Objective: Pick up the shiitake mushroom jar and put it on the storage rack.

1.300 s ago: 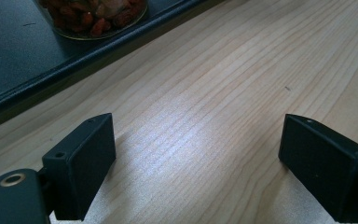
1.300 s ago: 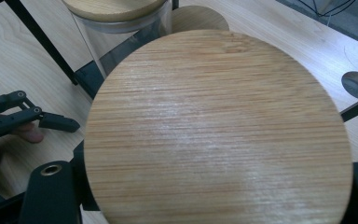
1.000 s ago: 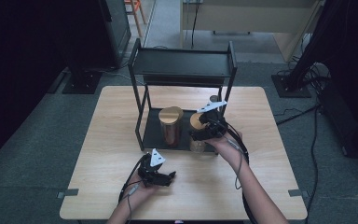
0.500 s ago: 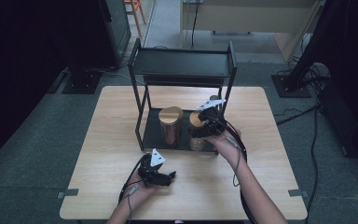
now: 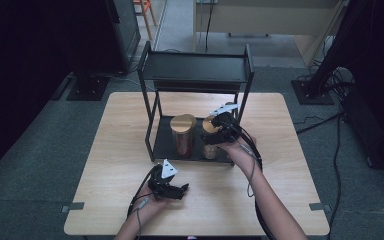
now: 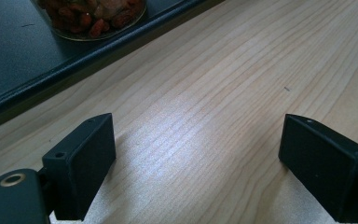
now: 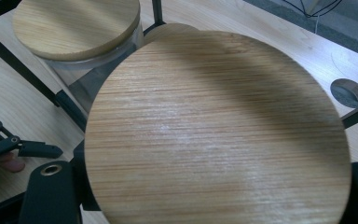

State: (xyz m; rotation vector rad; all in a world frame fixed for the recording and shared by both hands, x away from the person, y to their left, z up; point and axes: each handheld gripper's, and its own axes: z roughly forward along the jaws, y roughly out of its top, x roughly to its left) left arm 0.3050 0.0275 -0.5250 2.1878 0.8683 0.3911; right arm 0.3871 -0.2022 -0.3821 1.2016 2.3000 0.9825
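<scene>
Jar with bamboo lid [image 5: 211,134] on lower tray of black rack [image 5: 195,75], right of second lidded jar [image 5: 183,134], close beside it. Right gripper [image 5: 219,131] above jar, jaws on either side of lid [image 7: 216,130], closed against its rim. Lid surface wide, round, wood grain. Second jar's lid [image 7: 74,25] beyond and left of right gripper's jaws. Left gripper [image 5: 172,187] low on wooden table [image 5: 280,200], near front edge, well apart from rack; jaws spread wide, nothing between them. Rack tray edge [image 6: 51,79] ahead of left jaws, jar bottom with reddish contents [image 6: 93,18] on it.
</scene>
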